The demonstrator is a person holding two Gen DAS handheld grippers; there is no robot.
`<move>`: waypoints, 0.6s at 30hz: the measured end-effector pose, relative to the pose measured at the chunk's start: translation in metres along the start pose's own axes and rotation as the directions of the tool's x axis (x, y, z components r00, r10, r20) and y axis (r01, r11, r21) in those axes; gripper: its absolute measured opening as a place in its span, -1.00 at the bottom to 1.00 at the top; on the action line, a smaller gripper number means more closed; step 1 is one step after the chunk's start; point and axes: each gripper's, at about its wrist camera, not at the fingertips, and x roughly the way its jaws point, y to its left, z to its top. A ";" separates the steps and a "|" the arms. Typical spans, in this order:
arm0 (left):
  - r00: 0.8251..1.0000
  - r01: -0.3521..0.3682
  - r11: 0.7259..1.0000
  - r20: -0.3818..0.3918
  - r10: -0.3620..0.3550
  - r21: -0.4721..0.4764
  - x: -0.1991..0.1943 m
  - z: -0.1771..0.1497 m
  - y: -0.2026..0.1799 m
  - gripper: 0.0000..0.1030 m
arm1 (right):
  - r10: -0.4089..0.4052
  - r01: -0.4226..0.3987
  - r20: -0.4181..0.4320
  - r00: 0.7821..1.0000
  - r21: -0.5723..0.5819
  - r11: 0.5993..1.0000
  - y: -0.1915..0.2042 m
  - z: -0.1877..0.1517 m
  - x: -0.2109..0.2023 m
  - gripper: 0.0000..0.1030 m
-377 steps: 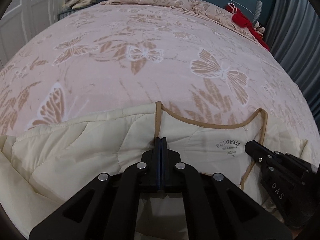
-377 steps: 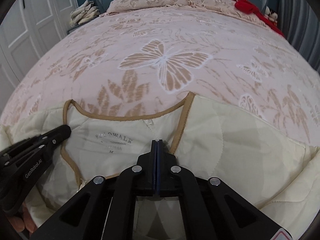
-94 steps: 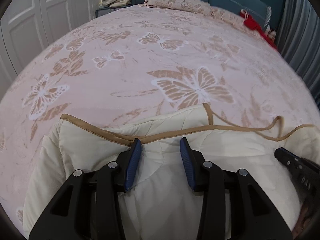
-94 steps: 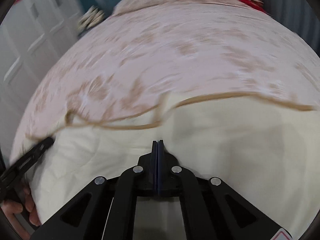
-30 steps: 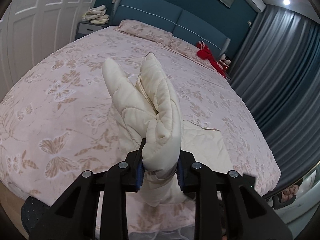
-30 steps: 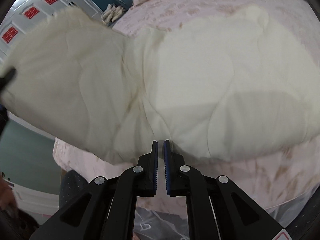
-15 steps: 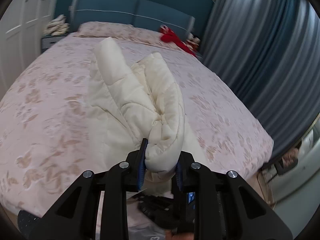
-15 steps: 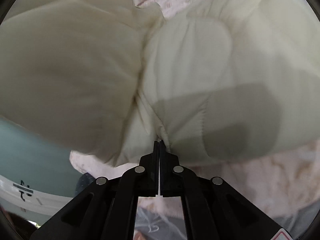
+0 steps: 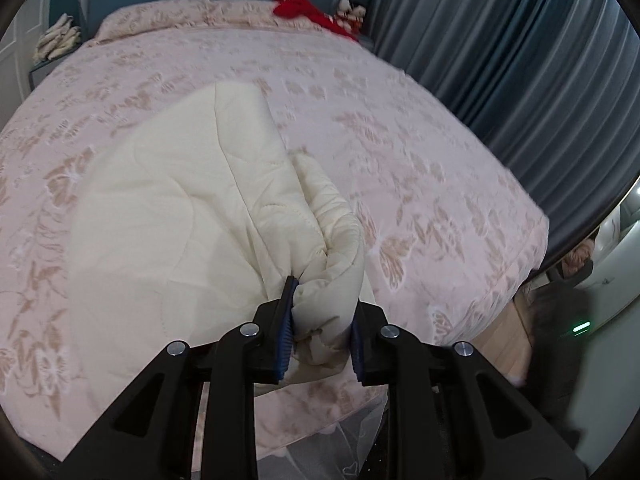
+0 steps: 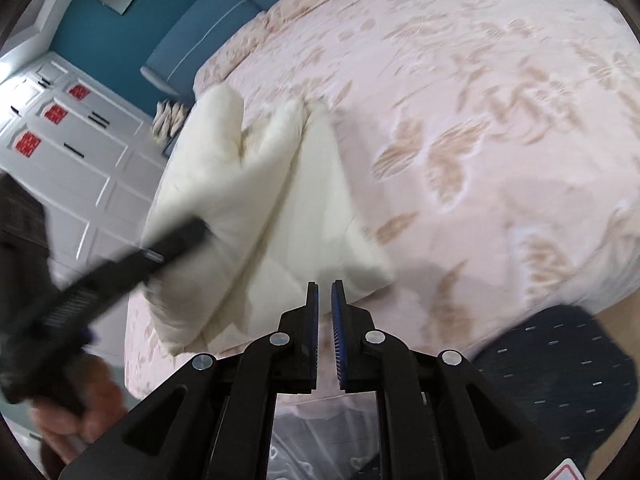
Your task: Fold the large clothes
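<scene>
While the left tool (image 9: 322, 320) clamps the cream quilted garment (image 9: 192, 216) above the bed (image 9: 420, 152), the right tool (image 10: 325, 312) has just parted, empty.

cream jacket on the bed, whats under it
The cream quilted jacket lies on the pink butterfly bedspread; the left gripper clamps its bunched edge. Whatever lies beneath is hidden.

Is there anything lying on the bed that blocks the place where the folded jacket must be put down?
Nothing visible does. The jacket, clamped in the left hand-held gripper, lies over bare bedspread; the red item is far off at the headboard.
</scene>
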 end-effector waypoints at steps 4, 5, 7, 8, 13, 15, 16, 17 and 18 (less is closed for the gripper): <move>0.997 0.005 1.000 -0.071 -0.006 -0.022 0.034 -0.010 -0.002 -0.58 | 0.018 -0.018 0.038 0.999 -0.018 1.000 0.003 0.009 -0.018 -0.80; 0.997 0.002 1.000 -0.083 -0.003 -0.016 0.040 -0.013 -0.003 -0.58 | 0.022 -0.021 0.043 0.999 -0.024 1.000 0.005 0.011 -0.022 -0.79; 0.996 -0.009 1.000 -0.092 0.008 -0.010 0.048 -0.017 -0.005 -0.57 | 0.027 -0.025 0.050 0.998 -0.044 0.999 0.009 0.015 -0.029 -0.79; 0.996 -0.014 1.000 -0.094 0.014 -0.005 0.051 -0.018 -0.006 -0.55 | 0.029 -0.027 0.050 0.998 -0.050 0.998 0.003 0.018 -0.035 -0.78; 0.993 0.113 0.991 -0.019 -0.114 -0.068 0.020 -0.016 -0.001 0.06 | 0.022 -0.014 0.076 0.997 -0.104 0.994 0.013 0.026 -0.051 -0.43; 0.987 0.154 0.984 0.051 -0.150 -0.085 -0.016 -0.017 0.005 0.29 | 0.028 -0.015 0.105 0.994 -0.121 0.993 0.018 0.029 -0.059 -0.05; 0.983 0.172 0.981 0.077 -0.165 -0.090 -0.032 -0.018 0.010 0.45 | 0.032 -0.016 0.118 0.993 -0.135 0.991 0.022 0.029 -0.062 -0.02; 0.980 0.179 0.979 0.110 -0.168 -0.100 -0.051 -0.019 0.017 0.47 | 0.037 -0.020 0.122 0.992 -0.144 0.989 0.027 0.027 -0.064 0.01; 0.977 0.172 0.979 0.143 -0.156 -0.113 -0.068 -0.019 0.026 0.47 | 0.047 -0.028 0.120 0.992 -0.155 0.988 0.030 0.029 -0.061 0.01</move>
